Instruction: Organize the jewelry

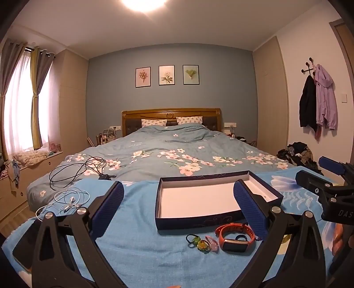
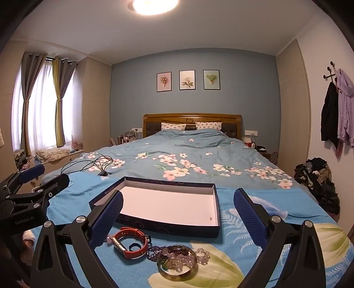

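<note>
The box (image 2: pixel 168 205) lies empty on the bed (image 2: pixel 73 199), ready to receive jewelry. The watch (image 2: pixel 129 243) and glass dish (image 2: pixel 177 261) lie at its near edge within reach. The left gripper (image 1: pixel 178 211) and right gripper (image 2: pixel 178 218) are both released, holding nothing.

Left gripper (image 1: pixel 178 206) stood wide open, nothing between its pads. Empty box (image 1: pixel 223 218) lay centre frame on blue blanket (image 1: pixel 137 243). Orange watch (image 1: pixel 235 236), hair ties (image 1: pixel 198 241) just below it. Right gripper (image 1: pixel 318 175) at right edge.

I get warm, fairly dim light from the ceiling lamp (image 1: pixel 143 4), which blows out to white glare at the top edge. The window (image 1: pixel 16 119) glows pale. Fisheye bends the walls; black vignette fills the corners.
</note>
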Motion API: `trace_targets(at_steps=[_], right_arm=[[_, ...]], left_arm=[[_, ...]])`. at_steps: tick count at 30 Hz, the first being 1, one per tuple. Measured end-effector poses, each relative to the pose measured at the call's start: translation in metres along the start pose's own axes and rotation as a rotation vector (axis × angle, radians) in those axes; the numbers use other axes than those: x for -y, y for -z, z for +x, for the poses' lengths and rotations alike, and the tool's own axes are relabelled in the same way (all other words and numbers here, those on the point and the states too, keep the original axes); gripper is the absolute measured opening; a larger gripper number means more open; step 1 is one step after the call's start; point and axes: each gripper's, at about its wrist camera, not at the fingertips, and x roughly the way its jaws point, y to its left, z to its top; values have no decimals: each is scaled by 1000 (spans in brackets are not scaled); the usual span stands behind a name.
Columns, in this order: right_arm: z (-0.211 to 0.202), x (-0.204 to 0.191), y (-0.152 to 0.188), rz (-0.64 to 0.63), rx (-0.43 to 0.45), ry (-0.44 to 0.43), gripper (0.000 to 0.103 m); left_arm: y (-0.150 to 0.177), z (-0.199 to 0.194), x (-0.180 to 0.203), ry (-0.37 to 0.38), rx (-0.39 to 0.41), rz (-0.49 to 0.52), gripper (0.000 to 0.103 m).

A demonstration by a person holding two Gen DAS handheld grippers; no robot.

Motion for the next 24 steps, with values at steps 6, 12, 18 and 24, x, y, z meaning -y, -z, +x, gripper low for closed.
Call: trace_targets(at_steps=[6,12,18,24], right_arm=[[2,-1,3,2,4,-4,96],[-2,-1,2,-4,11,2,96],[-3,-4,1,-3,9,-2,96],[-2,-6,0,0,11,-8,96]], left_arm=[[-1,-3,0,-3,4,2,97],[-2,-3,1,-2,-1,4,97],[-1,-1,2,-2,-5,4,97],[0,-1,2,-5,-2,1,97]])
